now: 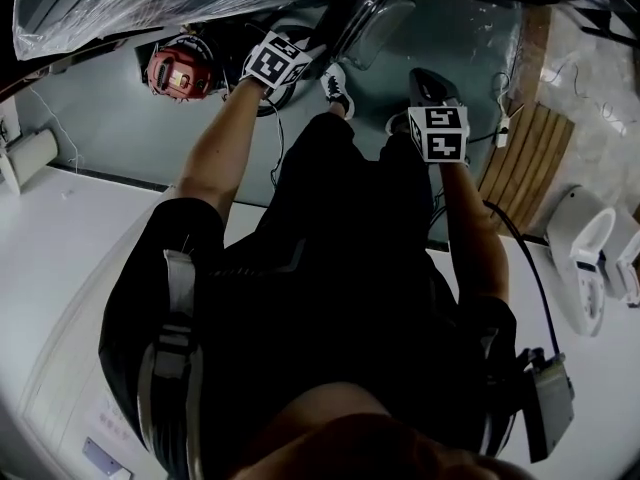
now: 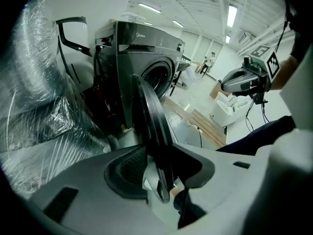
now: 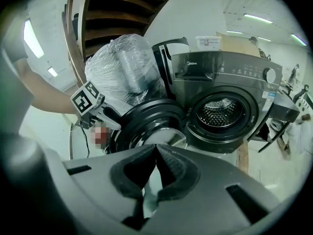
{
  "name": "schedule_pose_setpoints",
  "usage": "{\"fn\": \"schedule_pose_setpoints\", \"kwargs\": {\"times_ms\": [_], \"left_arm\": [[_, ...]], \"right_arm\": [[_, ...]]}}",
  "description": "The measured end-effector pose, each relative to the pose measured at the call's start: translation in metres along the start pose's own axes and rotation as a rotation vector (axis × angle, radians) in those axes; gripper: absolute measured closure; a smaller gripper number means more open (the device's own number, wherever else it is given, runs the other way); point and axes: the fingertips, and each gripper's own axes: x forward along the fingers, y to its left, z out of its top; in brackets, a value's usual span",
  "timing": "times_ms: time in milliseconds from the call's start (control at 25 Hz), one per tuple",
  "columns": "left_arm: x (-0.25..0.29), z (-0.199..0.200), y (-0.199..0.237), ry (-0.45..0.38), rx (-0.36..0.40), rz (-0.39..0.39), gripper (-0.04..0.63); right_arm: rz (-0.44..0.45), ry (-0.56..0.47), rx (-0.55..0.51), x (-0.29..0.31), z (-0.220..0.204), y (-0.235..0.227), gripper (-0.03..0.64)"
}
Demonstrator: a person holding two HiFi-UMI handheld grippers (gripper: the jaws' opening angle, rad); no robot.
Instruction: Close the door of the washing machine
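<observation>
The dark grey washing machine [image 3: 230, 77] stands with its round door [image 3: 146, 126] swung open to the left of the drum opening [image 3: 222, 109]. My left gripper [image 2: 159, 168] has the door's black rim [image 2: 152, 121] edge-on between its jaws and is shut on it. In the right gripper view the left gripper [image 3: 115, 119] sits at the door's left edge. My right gripper [image 3: 156, 153] is shut with its pads together and nothing between them. It hangs in front of the door without touching it. In the head view the right gripper [image 1: 428, 83] is above my right foot.
A bulky plastic-wrapped bundle [image 2: 44, 121] stands close to the machine's left side. A red device [image 1: 180, 71] lies on the floor near the left gripper. A wooden pallet [image 1: 530, 158] and white units [image 1: 590, 258] are to the right. Cables trail over the floor.
</observation>
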Motion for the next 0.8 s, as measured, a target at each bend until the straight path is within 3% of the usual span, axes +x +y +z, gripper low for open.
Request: {"fn": "schedule_pose_setpoints", "kwargs": {"times_ms": [160, 320, 800], "left_arm": [[0.013, 0.006, -0.027, 0.04, -0.003, -0.034, 0.439], [0.026, 0.018, -0.056, 0.022, -0.04, -0.065, 0.431], [0.06, 0.057, -0.121, 0.046, -0.201, -0.023, 0.414]], "right_arm": [[-0.026, 0.036, 0.018, -0.011, -0.026, -0.018, 0.612], [-0.04, 0.066, 0.04, -0.025, -0.05, -0.034, 0.612], [-0.028, 0.054, 0.135, -0.04, -0.098, -0.053, 0.611]]}}
